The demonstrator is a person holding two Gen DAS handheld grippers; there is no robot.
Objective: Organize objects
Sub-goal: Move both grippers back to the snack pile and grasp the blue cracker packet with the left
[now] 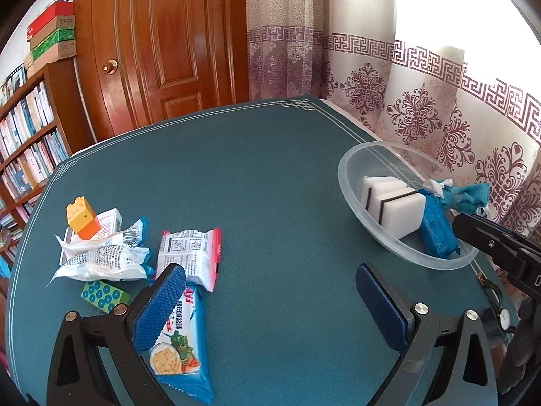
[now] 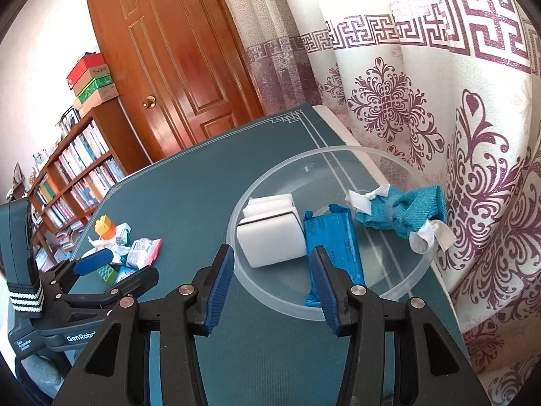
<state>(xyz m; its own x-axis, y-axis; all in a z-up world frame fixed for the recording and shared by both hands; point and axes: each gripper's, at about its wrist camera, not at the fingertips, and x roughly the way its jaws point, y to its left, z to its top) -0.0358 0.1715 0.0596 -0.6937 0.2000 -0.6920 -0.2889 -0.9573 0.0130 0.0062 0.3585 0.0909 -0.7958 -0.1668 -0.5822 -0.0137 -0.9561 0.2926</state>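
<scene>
Right claw (image 2: 272,286) tilted down, parted and empty (left claw (image 1: 272,299) likewise), before bowl (image 2: 236,243).

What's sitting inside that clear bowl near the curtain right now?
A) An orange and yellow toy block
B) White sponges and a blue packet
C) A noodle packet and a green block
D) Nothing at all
B: the clear bowl holds white sponges side by side with a blue packet; the toy blocks and other packets lie out on the table.
</scene>
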